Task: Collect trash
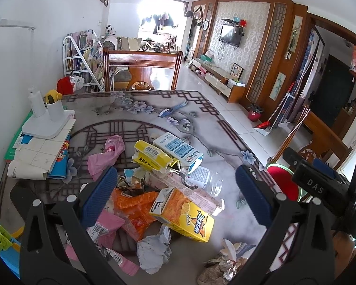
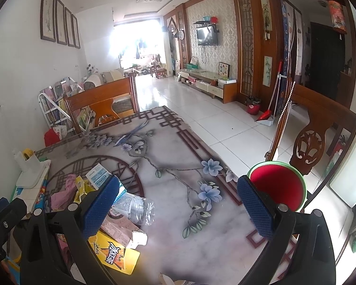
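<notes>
Trash heap: yellow juice carton [image 1: 182,216], crushed clear bottle [image 1: 206,178], orange wrappers [image 1: 133,206], crumpled paper [image 1: 154,249], massed on the table [image 1: 135,116] at 6 o'clock. Left gripper [image 1: 175,190] hovers over it, jaws spread, empty; right gripper [image 2: 178,206] likewise, pile at its 9 o'clock. Advice: take the carton first, squarely; red bin [image 1: 284,182] at 3 o'clock, contents unseen.

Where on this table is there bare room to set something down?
Free: the table's right half, between the crushed plastic bottle and the red bin, and the far end toward the wooden chair. Crowded: the litter around the orange juice carton.
</notes>
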A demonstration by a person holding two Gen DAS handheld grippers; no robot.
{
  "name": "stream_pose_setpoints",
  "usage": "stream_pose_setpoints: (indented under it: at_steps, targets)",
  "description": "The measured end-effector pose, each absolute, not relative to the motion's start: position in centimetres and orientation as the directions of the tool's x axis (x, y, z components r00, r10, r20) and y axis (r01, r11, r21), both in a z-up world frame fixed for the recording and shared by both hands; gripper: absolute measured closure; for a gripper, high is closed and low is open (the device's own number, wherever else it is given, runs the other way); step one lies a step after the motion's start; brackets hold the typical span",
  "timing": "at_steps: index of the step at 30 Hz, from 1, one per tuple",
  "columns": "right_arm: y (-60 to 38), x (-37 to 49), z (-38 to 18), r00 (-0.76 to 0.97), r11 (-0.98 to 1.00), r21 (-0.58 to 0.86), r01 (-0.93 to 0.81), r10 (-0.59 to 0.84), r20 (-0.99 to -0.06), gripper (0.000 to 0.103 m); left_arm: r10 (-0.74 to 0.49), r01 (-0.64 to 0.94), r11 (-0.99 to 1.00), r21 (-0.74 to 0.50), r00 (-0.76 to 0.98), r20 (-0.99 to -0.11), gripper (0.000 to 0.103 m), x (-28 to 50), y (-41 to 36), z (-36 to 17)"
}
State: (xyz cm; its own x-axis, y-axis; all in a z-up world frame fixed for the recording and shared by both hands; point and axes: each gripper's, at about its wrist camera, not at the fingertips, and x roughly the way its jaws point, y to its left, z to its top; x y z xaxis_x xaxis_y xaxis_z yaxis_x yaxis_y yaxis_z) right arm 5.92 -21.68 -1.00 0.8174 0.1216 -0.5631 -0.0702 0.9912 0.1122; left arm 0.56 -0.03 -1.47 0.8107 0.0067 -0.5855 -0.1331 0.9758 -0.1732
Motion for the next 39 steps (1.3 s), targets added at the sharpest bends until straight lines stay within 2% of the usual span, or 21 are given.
stream_pose_setpoints:
  at_steps: [26, 29, 35, 39]
  targets:
    - [-21.6, 6.2, -1.2, 0.802, 0.990, 0.120, -0.077, 0.133, -0.582, 0.008, -0.002, -0.120, 0.980, -0.161, 0.796, -0.605, 0.005, 0.4, 0.8, -2.4]
    - [-21.9, 5.8, -1.6, 0.773, 0.986, 0.128, -0.111, 0.166, -0.612, 0.008, 0.033, -0.142, 0.982, -0.122, 0.775, -0.631, 0.005, -0.1, 2.3, -3.4]
    - [-21.9, 3.9, -5.4, 0.630, 0.968, 0.107, -0.226, 0.229, -0.743, 0.008, 0.110, -0.260, 0.962, -0.084, 0.650, -0.752, 0.006, -1.7, 8.3, -8.0]
    - [-21.3, 2.6, -8.5, 0.506, 0.955, 0.133, -0.266, 0.256, -0.824, 0.008, 0.107, -0.293, 0.953, -0.077, 0.563, -0.819, 0.019, -2.7, 11.3, -11.3]
